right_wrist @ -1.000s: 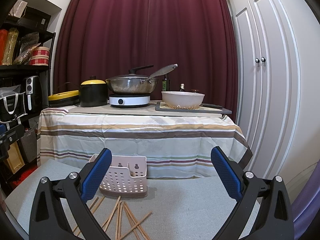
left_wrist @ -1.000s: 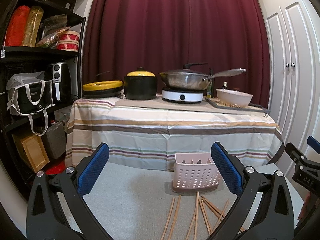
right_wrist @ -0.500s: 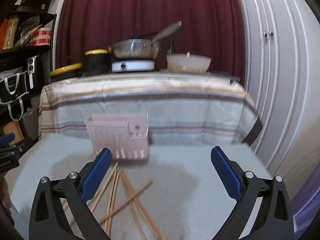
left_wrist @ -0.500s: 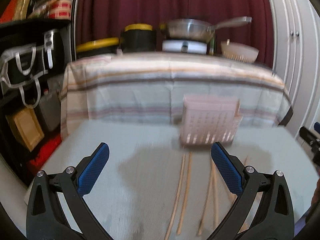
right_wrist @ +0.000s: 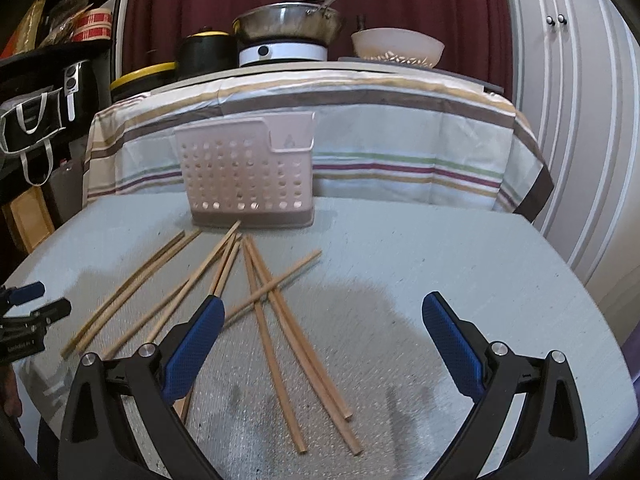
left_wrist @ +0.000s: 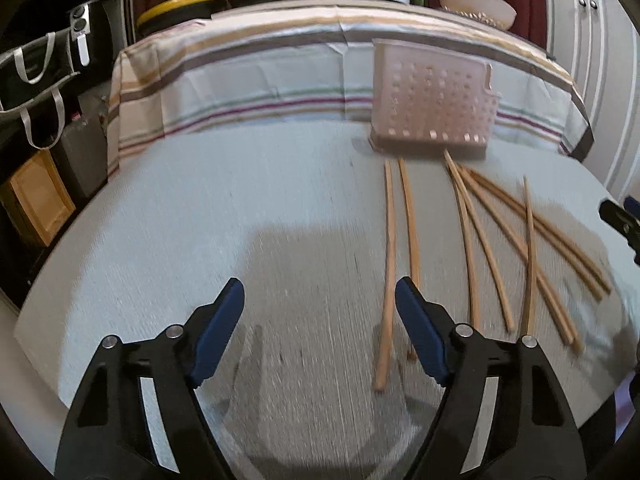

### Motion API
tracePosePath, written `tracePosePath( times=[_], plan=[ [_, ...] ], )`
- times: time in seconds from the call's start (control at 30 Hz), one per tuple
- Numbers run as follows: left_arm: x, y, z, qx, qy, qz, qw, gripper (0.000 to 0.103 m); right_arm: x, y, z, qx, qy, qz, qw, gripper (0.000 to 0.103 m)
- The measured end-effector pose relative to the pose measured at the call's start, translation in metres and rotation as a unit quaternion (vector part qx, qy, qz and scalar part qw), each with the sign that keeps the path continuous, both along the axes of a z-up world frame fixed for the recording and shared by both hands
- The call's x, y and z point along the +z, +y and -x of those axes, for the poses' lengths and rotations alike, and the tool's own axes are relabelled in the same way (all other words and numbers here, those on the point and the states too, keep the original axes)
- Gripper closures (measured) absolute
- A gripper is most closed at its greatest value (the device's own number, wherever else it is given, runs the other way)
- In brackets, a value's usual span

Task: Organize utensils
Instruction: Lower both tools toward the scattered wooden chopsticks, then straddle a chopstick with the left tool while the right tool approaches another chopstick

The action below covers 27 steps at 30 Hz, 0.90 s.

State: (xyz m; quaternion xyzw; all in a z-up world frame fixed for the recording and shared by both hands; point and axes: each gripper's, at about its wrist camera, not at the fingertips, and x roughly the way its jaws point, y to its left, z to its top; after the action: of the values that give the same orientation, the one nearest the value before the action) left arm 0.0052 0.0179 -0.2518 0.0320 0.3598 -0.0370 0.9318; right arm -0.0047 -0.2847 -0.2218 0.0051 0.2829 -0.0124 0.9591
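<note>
Eight or so wooden chopsticks (right_wrist: 256,280) lie scattered on the pale grey tabletop (right_wrist: 440,264), fanned out from a point just in front of a pink perforated utensil basket (right_wrist: 248,172). The basket stands upright at the far edge of the tabletop, against a striped tablecloth (right_wrist: 400,128) that drapes a second, higher table behind it.

In the left wrist view the left gripper (left_wrist: 320,312) hangs low over the near part of the tabletop, its blue-padded fingers (left_wrist: 218,332) spread apart and holding nothing. A pair of chopsticks (left_wrist: 394,248) runs from the basket (left_wrist: 432,100) toward the camera, and their near ends reach just beside the right-hand finger; whether they touch it cannot be told. The other sticks lie further right, crossing one another.

In the right wrist view the right gripper (right_wrist: 320,340) also stands wide open and empty above the tabletop. Its left-hand finger (right_wrist: 194,344) overlaps the near ends of several sticks in the picture, while two long sticks run between the fingers toward the near edge. The left gripper shows as a dark shape at the left edge of this view.

On the higher table stand a steel pan (right_wrist: 288,24) on a white cooker (right_wrist: 282,54), a black pot with a yellow lid (right_wrist: 206,54) and a pale bowl (right_wrist: 398,46). Dark shelving (right_wrist: 48,60) fills the left, a white cupboard door (right_wrist: 568,92) the right.
</note>
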Motion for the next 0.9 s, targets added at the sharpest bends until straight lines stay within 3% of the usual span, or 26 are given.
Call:
tracePosePath(
  times=[0.33, 0.47, 0.57, 0.7, 0.9],
  plan=[
    [-0.015, -0.009, 0.017, -0.029, 0.009, 0.0, 0.9995, 0.04, -0.013, 0.008, -0.002, 0.013, 0.013, -0.005, 1.0, 0.007],
    [-0.022, -0.013, 0.015, -0.04, 0.015, -0.003, 0.9991, 0.057, -0.014, 0.009, -0.002, 0.014, 0.014, -0.009, 1.0, 0.007],
    [-0.021, -0.011, 0.013, -0.039, 0.013, 0.007, 0.9991, 0.062, -0.014, 0.01, -0.001, 0.015, 0.014, -0.007, 1.0, 0.007],
    [-0.02, -0.01, 0.01, -0.05, 0.008, 0.018, 0.9986, 0.084, -0.016, 0.009, -0.002, 0.015, 0.018, -0.01, 1.0, 0.007],
    [-0.02, -0.011, 0.007, -0.051, 0.006, 0.014, 0.9986, 0.089, -0.018, 0.005, 0.001, 0.016, 0.021, -0.005, 1.0, 0.008]
  ],
)
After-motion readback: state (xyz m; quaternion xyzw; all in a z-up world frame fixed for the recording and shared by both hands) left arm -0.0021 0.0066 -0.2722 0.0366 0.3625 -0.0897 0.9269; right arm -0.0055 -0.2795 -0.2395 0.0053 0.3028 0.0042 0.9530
